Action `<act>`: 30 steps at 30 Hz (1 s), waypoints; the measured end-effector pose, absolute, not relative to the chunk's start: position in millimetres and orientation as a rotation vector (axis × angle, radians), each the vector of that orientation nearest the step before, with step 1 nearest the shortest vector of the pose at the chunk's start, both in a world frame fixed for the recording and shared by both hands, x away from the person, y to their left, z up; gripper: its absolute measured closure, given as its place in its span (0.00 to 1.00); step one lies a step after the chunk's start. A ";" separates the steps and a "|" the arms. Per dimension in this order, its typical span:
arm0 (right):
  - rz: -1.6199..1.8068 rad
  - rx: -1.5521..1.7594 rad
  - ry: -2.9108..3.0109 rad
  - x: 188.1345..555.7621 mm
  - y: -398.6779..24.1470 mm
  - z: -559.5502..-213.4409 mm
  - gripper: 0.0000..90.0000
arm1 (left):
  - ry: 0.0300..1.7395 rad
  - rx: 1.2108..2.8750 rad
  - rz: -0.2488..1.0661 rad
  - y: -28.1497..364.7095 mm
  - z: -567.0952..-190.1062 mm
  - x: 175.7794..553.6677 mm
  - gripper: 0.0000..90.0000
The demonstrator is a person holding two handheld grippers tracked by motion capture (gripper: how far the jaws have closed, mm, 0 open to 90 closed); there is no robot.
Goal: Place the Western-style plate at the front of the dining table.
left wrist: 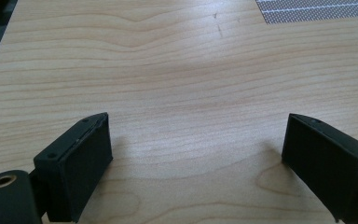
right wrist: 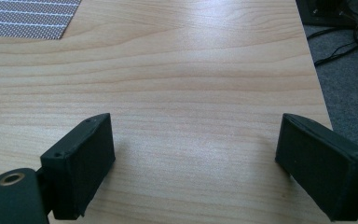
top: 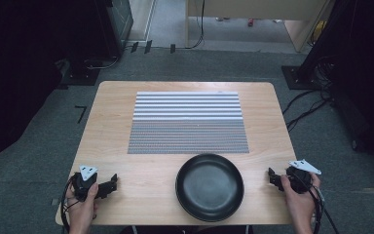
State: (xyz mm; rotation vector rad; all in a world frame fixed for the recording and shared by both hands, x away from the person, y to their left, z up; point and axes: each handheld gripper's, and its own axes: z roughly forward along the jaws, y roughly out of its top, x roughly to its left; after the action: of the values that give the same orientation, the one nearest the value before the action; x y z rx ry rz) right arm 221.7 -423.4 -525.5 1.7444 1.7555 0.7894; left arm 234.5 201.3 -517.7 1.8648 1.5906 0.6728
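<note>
Light wooden rectangular bench (top: 112, 122), rounded corners, standing on grey carpet (top: 34, 161).

Grey-and-white striped rectangular mat (top: 187, 122), lying flat on the middle of the bench, far half paler than the near half. A corner of it shows at the top right of the left gripper view (left wrist: 317, 9) and at the top left of the right gripper view (right wrist: 28, 18).

Black round shallow pan (top: 209, 186), no handle visible, sitting on the bench at the near edge, just in front of the mat and between the two grippers, well apart from each.

Left gripper (top: 111, 184), black, grey three-cornered plate on top, held in the person's left hand (top: 82, 207) at the near left of the bench. Jaws stand wide apart; in the left gripper view (left wrist: 196, 149) bare wood lies between them. Nothing held, nothing touched by the pads.

Right gripper (top: 271, 178), black, same grey plate, held in the person's right hand (top: 299, 195) at the near right edge of the bench. Jaws likewise spread wide; in the right gripper view (right wrist: 196, 154) bare wood lies between them. Nothing held.

Black cables (top: 307, 107) lie on the carpet to the right of the bench.
</note>
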 end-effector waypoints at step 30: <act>1.009 1.723 1.735 208.5 -400.1 -495.2 0.15 | 1.380 1.883 0.514 114.9 -489.8 228.5 0.09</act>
State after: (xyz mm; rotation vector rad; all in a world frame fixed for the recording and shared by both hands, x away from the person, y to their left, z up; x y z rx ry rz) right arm 208.5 -400.1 -495.2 1.7233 1.7350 1.0091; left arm 228.5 114.9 -489.8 1.8831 1.3803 0.5143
